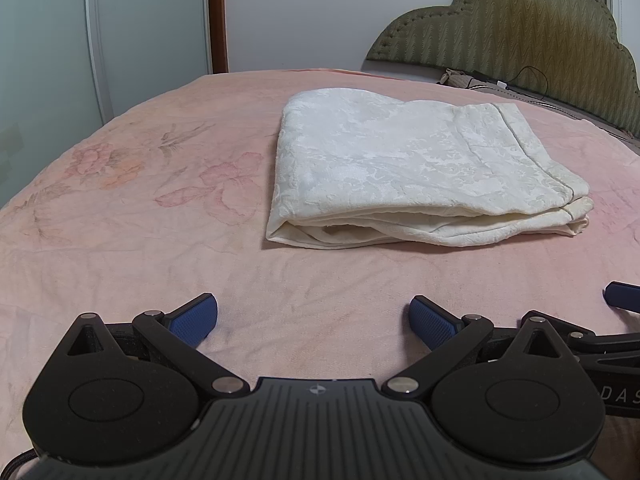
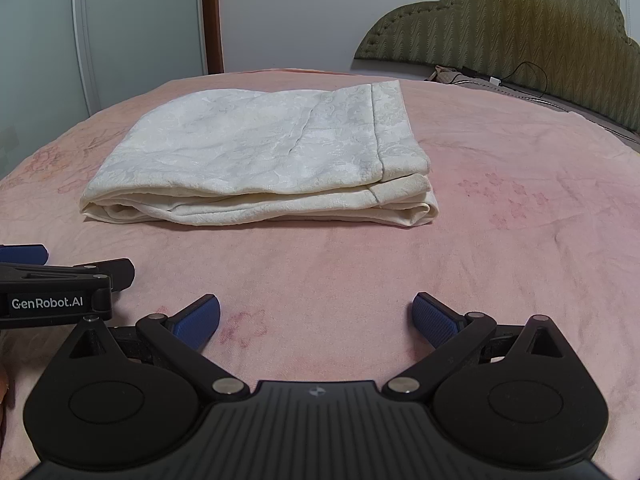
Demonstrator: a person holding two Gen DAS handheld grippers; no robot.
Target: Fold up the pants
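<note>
The cream-white patterned pants lie folded into a flat rectangular stack on the pink bed cover. They also show in the right wrist view. My left gripper is open and empty, hovering over the cover in front of the pants, apart from them. My right gripper is open and empty, beside the left one and also short of the pants. One blue fingertip of the right gripper shows at the left view's right edge. The left gripper's body shows at the right view's left edge.
A padded olive headboard stands at the far right, with a black cable and small items at its base. White wardrobe doors and a wall rise behind the bed's far edge. The pink cover has faint flower prints.
</note>
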